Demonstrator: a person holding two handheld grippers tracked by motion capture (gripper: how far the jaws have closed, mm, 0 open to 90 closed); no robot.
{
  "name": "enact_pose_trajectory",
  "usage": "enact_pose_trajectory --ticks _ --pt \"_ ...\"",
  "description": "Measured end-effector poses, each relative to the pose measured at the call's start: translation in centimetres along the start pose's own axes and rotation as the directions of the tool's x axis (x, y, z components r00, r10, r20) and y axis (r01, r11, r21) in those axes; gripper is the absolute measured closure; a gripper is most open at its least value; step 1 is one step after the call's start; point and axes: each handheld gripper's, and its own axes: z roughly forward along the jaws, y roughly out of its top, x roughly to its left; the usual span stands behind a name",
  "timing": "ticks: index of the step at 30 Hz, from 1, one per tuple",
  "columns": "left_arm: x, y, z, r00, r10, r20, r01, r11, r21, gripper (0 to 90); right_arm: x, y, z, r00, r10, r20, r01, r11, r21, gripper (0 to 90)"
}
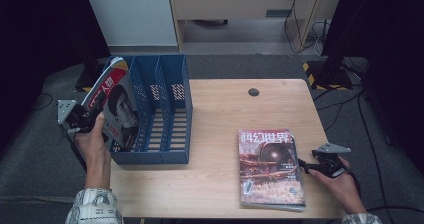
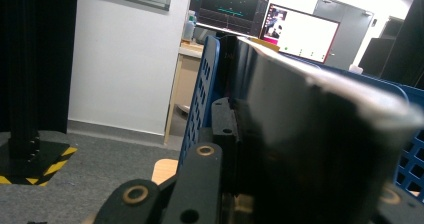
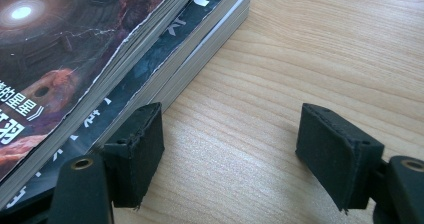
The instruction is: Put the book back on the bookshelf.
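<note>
My left gripper is shut on a magazine with a face on its red and grey cover. The magazine stands tilted in the leftmost compartment of the blue file rack. In the left gripper view its dark cover runs between the jaws, with the rack's blue lattice wall behind. A stack of magazines lies flat on the wooden table at the right. My right gripper rests low beside the stack's right edge. It is open, one pad close to the stack, bare wood between the pads.
The rack's middle and right compartments hold nothing. A round cable hole sits near the table's far edge. Beyond the table are a white cabinet, floor cables and a black stand with a striped base. Monitors glow behind.
</note>
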Motion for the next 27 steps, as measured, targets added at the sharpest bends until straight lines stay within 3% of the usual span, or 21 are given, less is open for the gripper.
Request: enact_pose_trajectory --ticks 7,16,25,27 --pt "-0.12 0.05 0.47 1.0 0.008 -0.006 -0.008 1.0 -0.002 86.3 -0.01 -0.02 0.0 1.0 -0.002 -0.001 0.002 1.0 -0.002 27.1" --pt "0.66 -0.11 0.43 0.9991 -0.026 -0.034 0.025 0.9997 -0.006 85.7 -0.02 -0.04 -0.01 1.0 -0.006 -0.001 0.006 1.0 -0.002 27.1" --pt "0.82 0.02 0.07 0.9991 -0.027 -0.031 0.026 0.9996 -0.014 80.4 0.0 -0.05 -0.04 1.0 -0.005 -0.001 0.005 1.0 0.0 27.1" --pt "0.87 0.03 -0.08 0.9992 -0.01 -0.037 0.01 0.9999 -0.007 78.1 0.01 -0.05 -0.03 1.0 -0.004 0.0 0.004 1.0 -0.001 27.1"
